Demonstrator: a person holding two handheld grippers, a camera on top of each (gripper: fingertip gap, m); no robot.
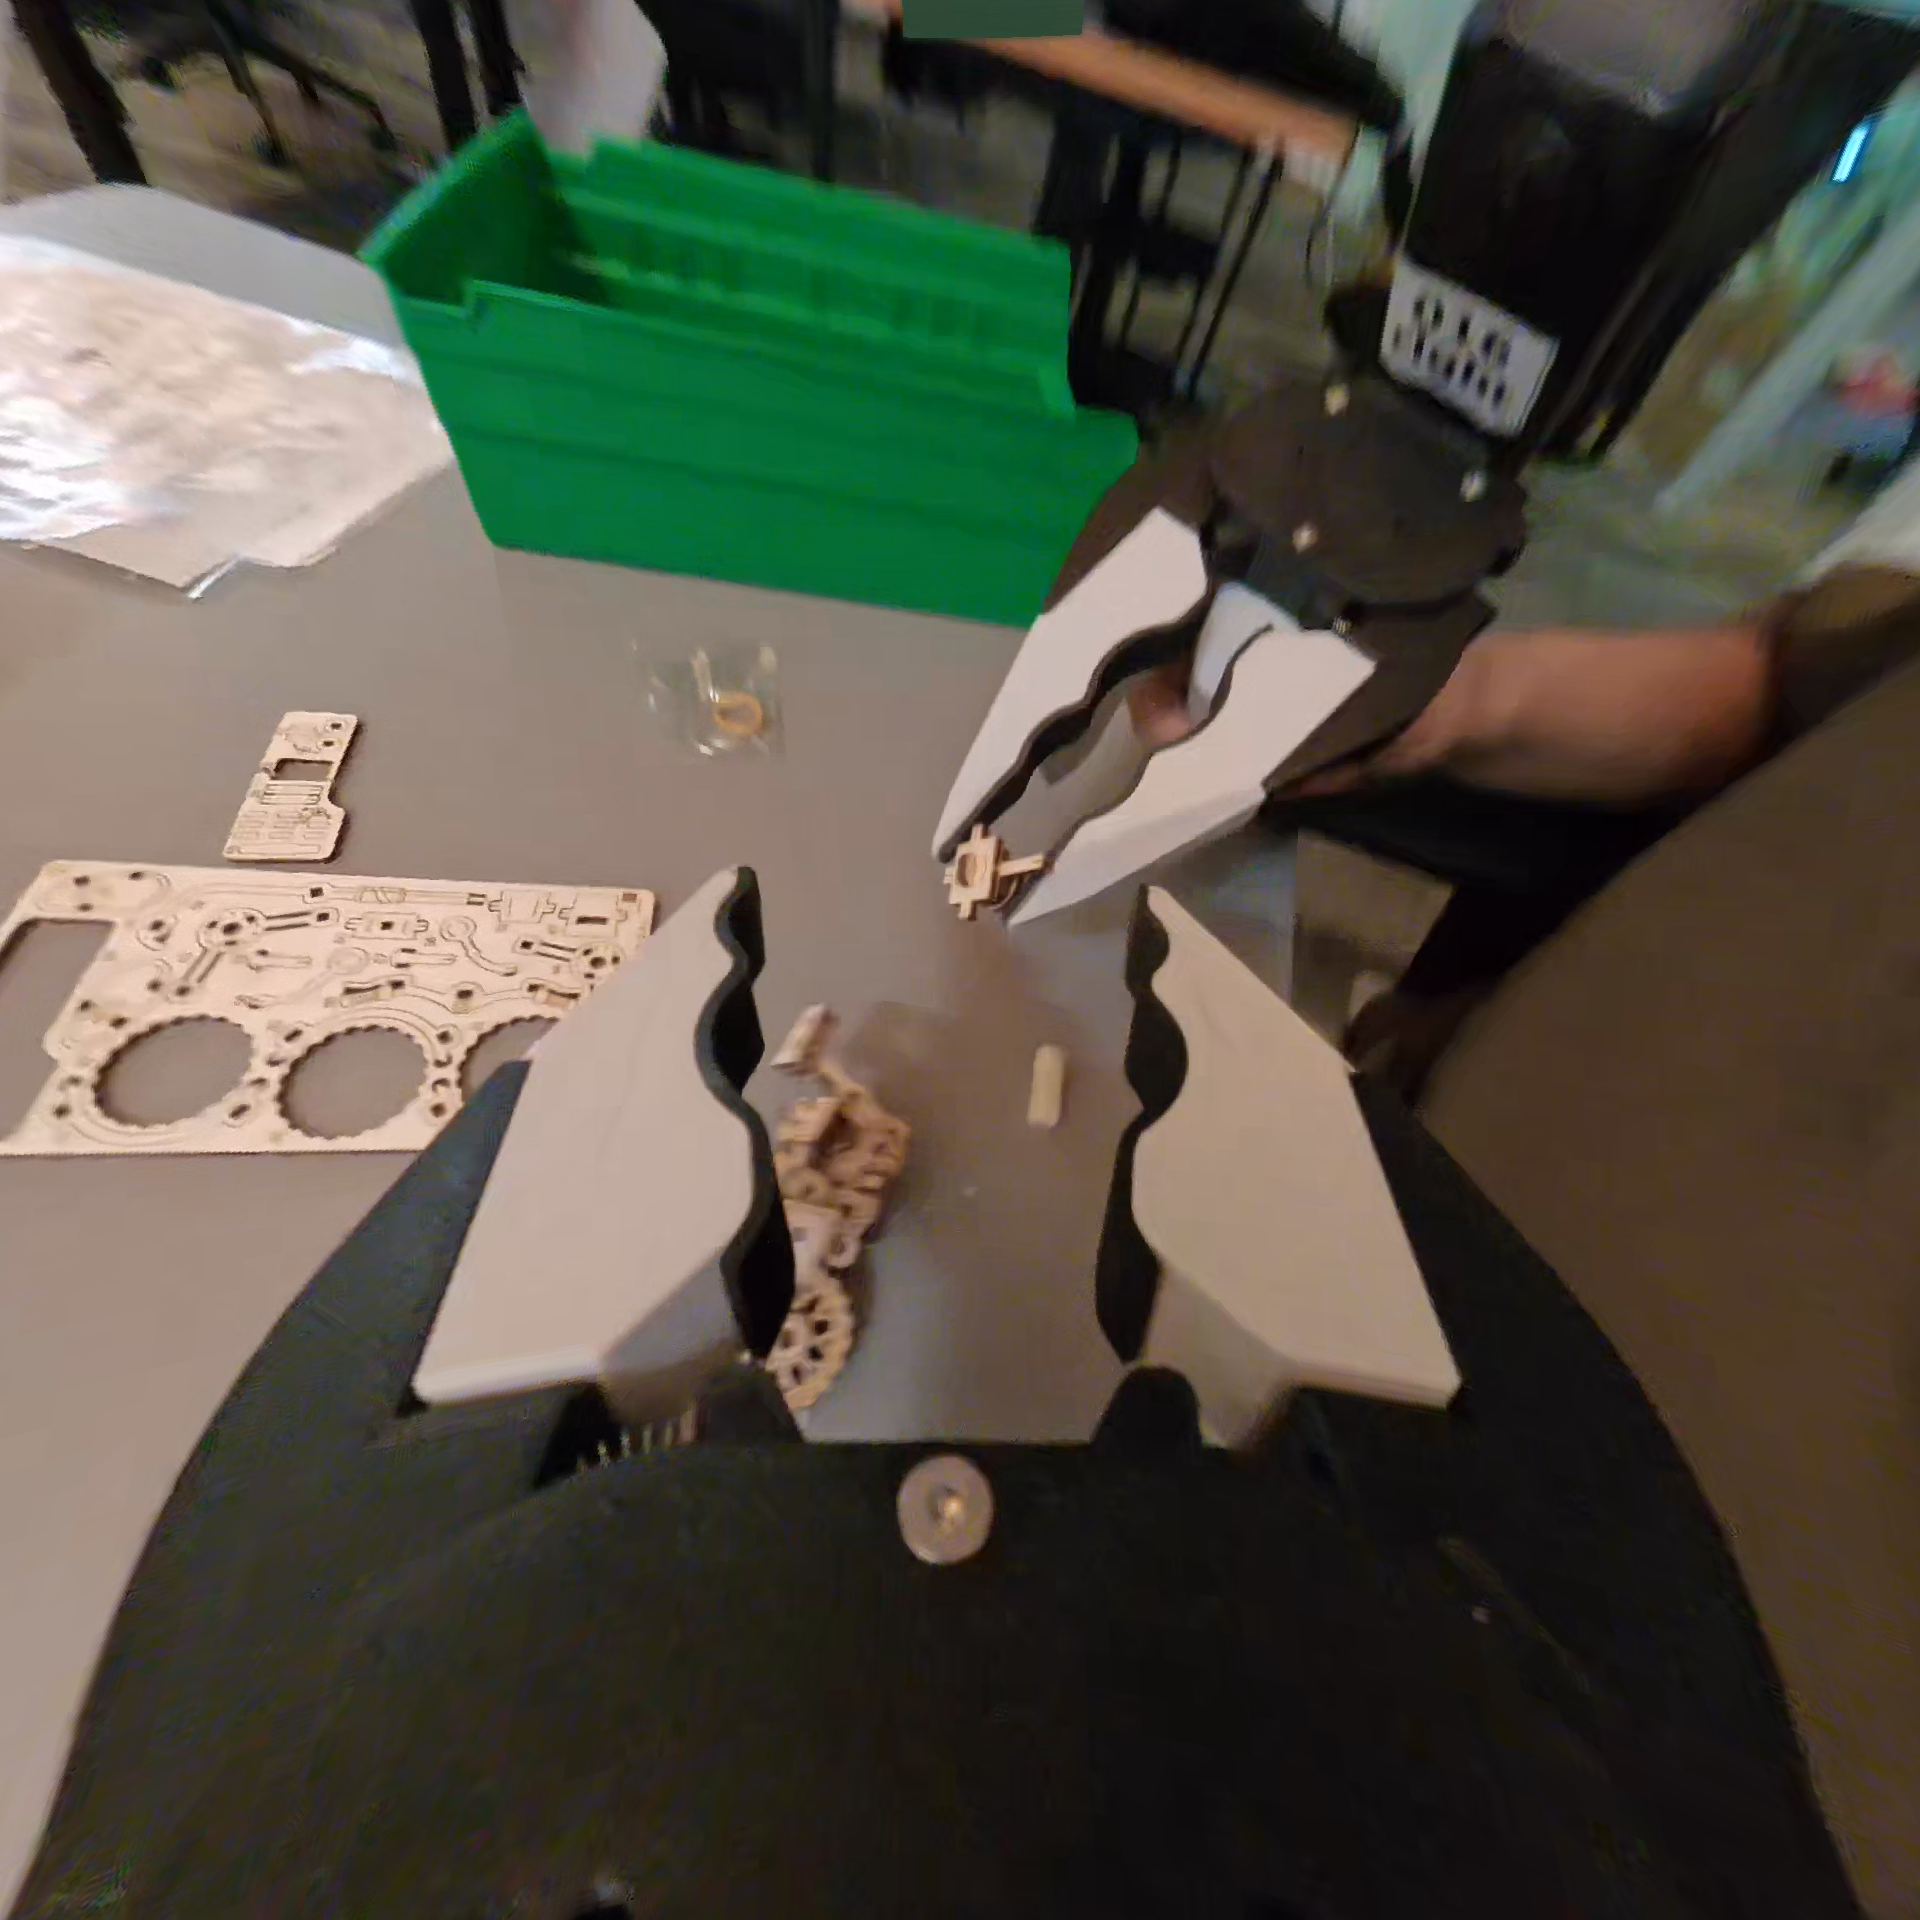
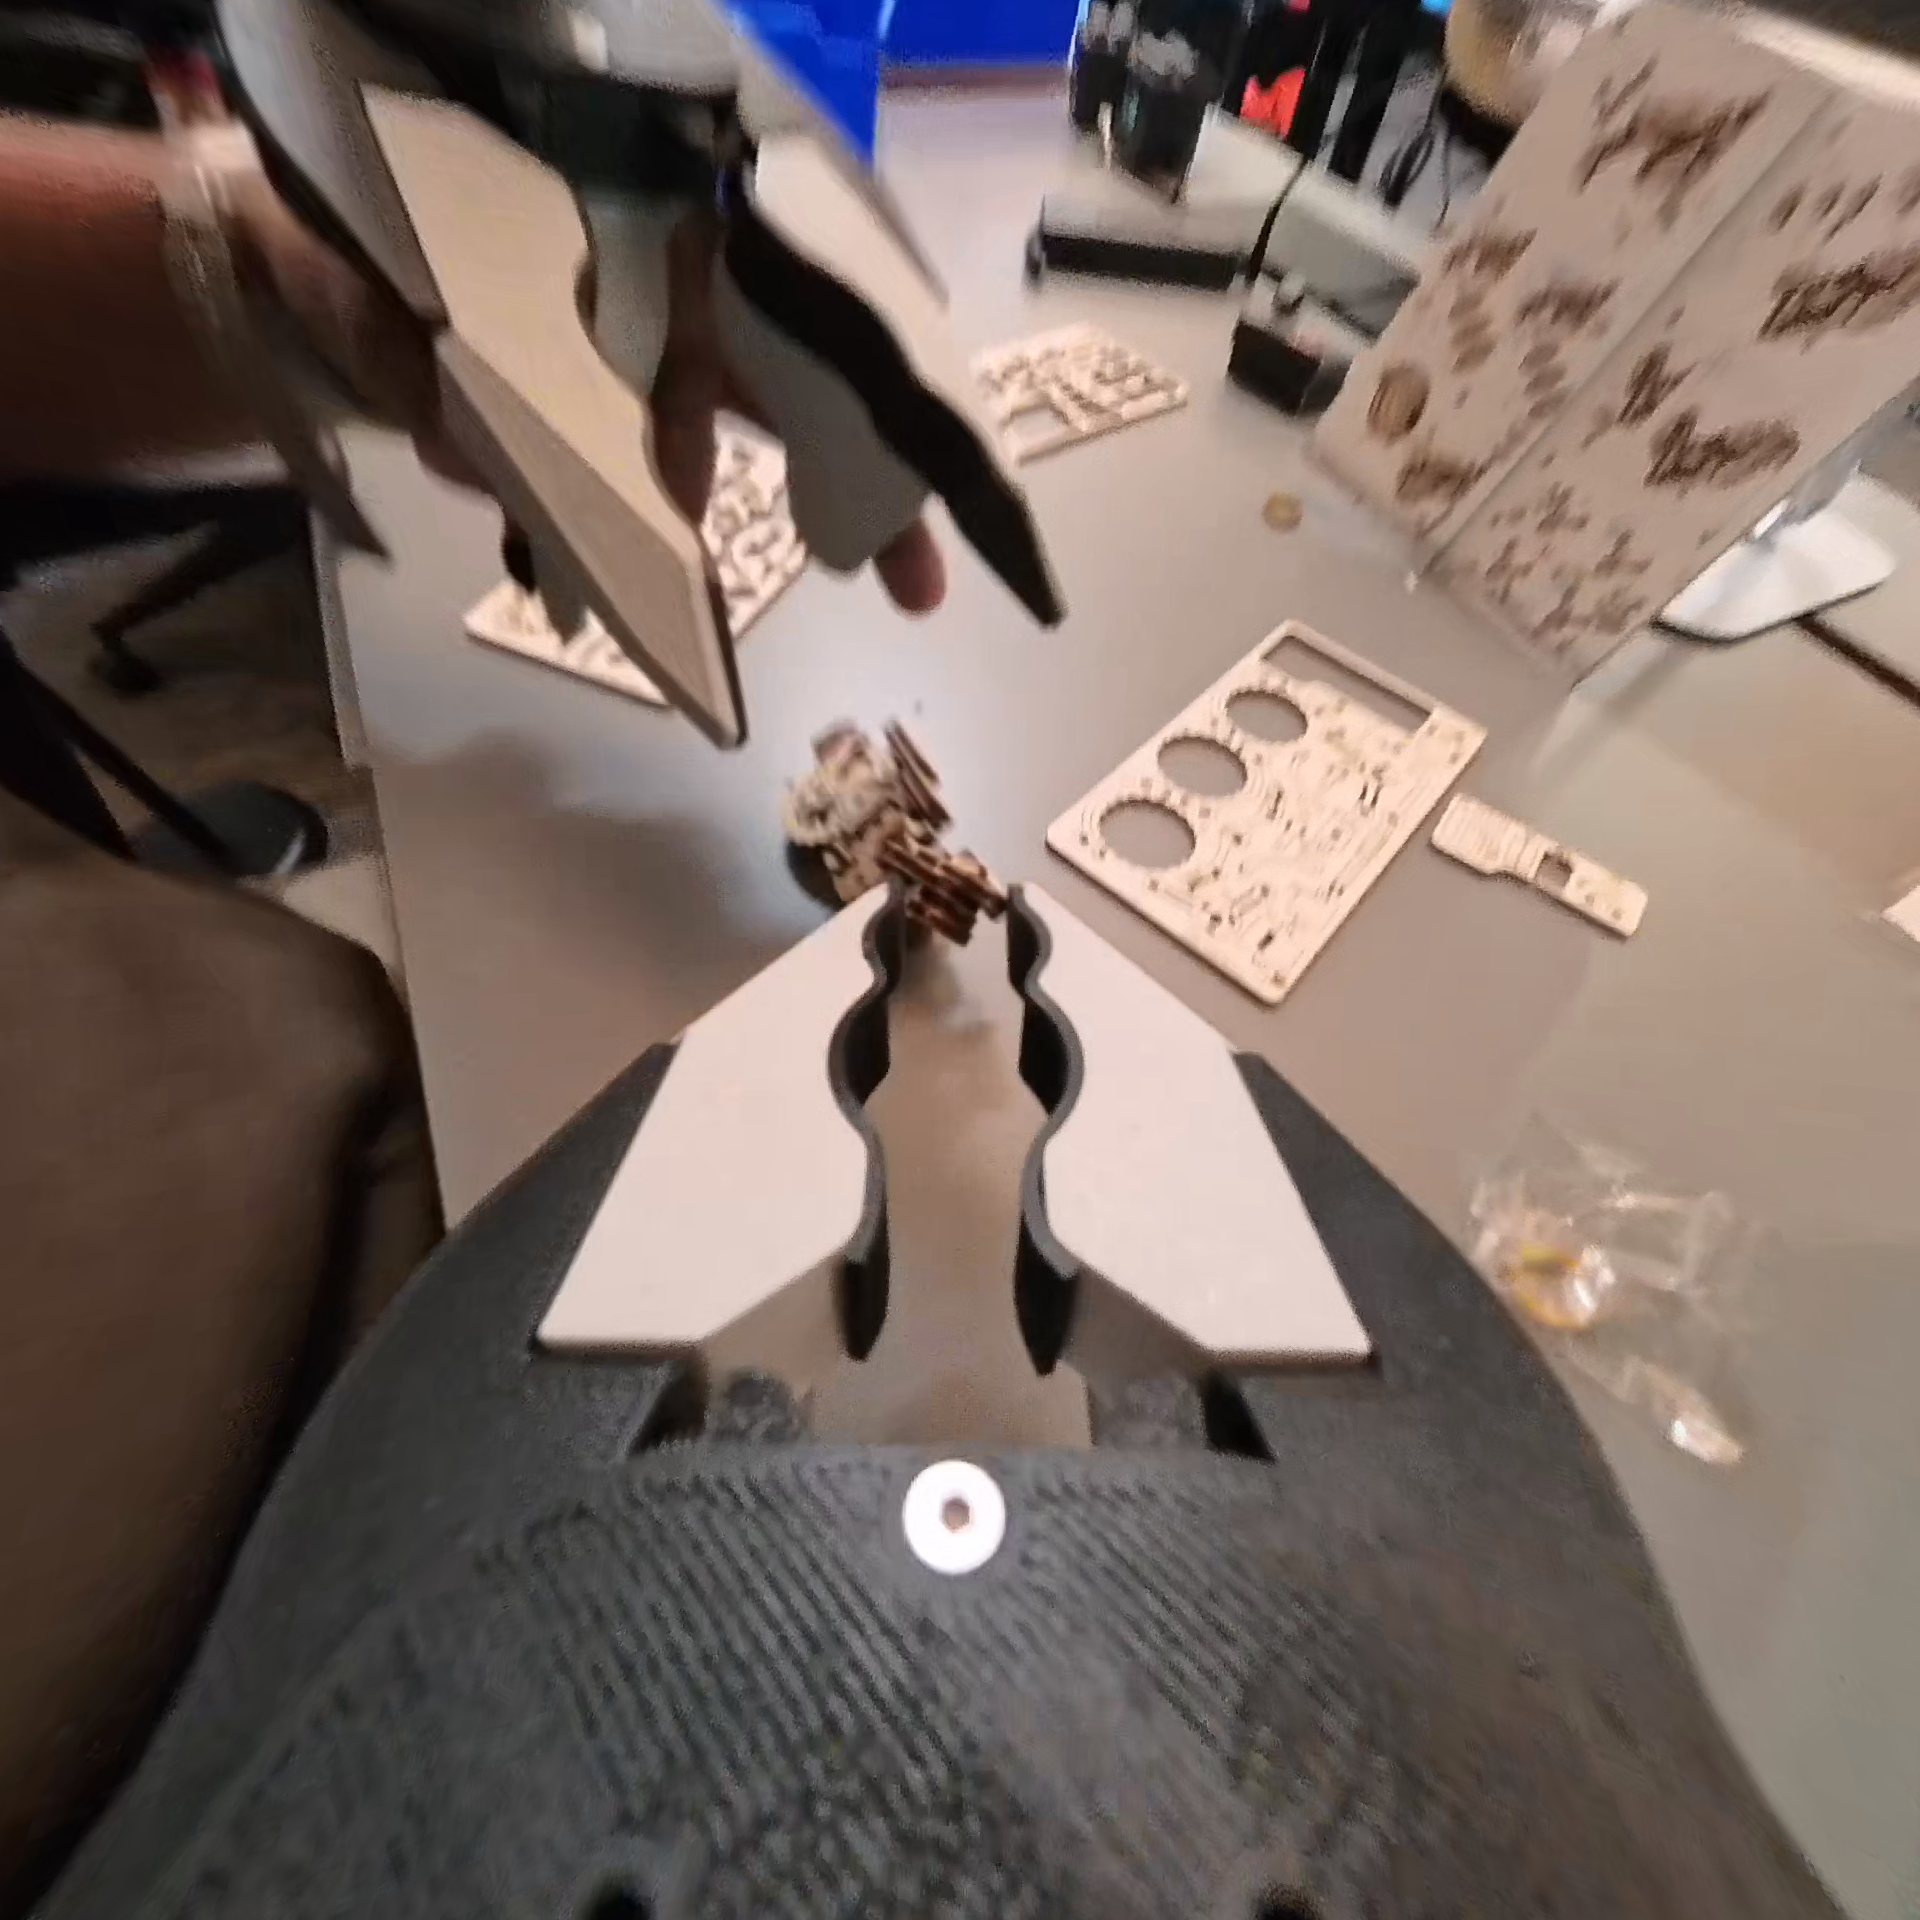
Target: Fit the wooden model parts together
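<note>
Soft, even indoor light falls on the grey surface (image 1: 540,665), leaving only faint shadows. Both wide-angle views bend strongly at the edges. Motion blur smears the green bin (image 1: 748,416), the background, and the far claw (image 2: 883,665) in the right wrist view.

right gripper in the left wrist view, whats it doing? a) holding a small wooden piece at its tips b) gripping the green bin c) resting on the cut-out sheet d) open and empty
a: the right gripper pinches a small wooden piece at its fingertips, above the grey table.
</note>
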